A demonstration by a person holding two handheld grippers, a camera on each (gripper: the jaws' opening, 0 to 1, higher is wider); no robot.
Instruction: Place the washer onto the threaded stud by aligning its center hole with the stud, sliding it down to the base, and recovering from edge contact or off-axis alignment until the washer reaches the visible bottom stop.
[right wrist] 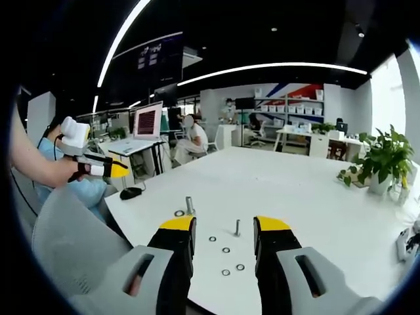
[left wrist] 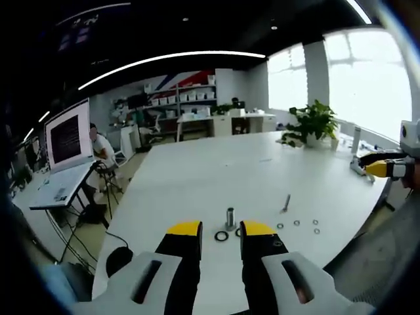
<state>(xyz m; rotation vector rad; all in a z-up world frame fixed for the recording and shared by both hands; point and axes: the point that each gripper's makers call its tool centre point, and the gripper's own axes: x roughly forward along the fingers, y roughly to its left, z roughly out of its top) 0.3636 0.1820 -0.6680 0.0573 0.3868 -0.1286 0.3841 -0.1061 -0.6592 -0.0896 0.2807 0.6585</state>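
A thin threaded stud stands slightly tilted on the white table. Several small silver washers lie loose beside it. A thicker metal post stands nearer me, with a black ring at its foot. My left gripper is open just short of that post and holds nothing. In the right gripper view the stud and small washers lie between the open jaws of my right gripper, farther out and apart from them. The thick post stands to the left.
A potted plant stands at the table's far right. A black mouse lies near the left edge. A laptop stand and a seated person are off to the left. The other gripper hovers right of the table.
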